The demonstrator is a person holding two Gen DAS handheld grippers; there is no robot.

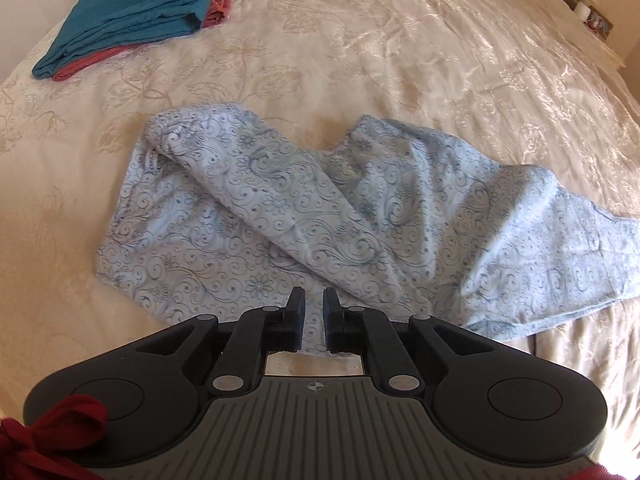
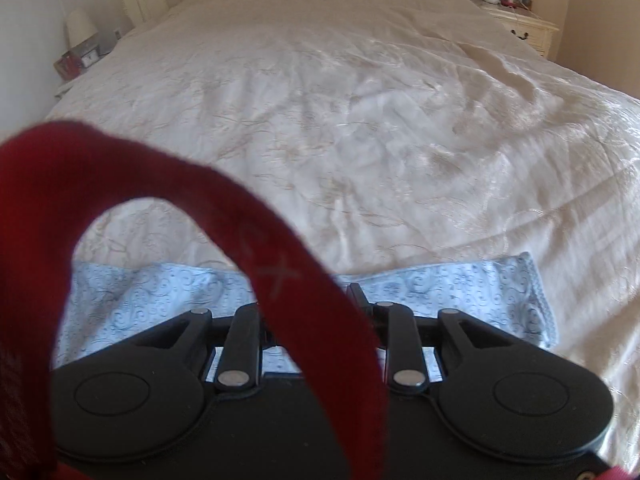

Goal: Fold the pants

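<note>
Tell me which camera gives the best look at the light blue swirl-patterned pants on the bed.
The left wrist view. There the light blue swirl-patterned cotton pants lie rumpled across the cream bedspread, nearly whole in frame. The right wrist view shows only a strip of them, partly hidden by a dark red fabric loop and the gripper body.

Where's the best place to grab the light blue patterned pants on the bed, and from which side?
Probably the hem end of the pants, where the right wrist view shows a flat stitched edge on the bedspread. Come down from above at that corner; the middle is bunched and twisted, so a pinch there would gather several layers.
</note>
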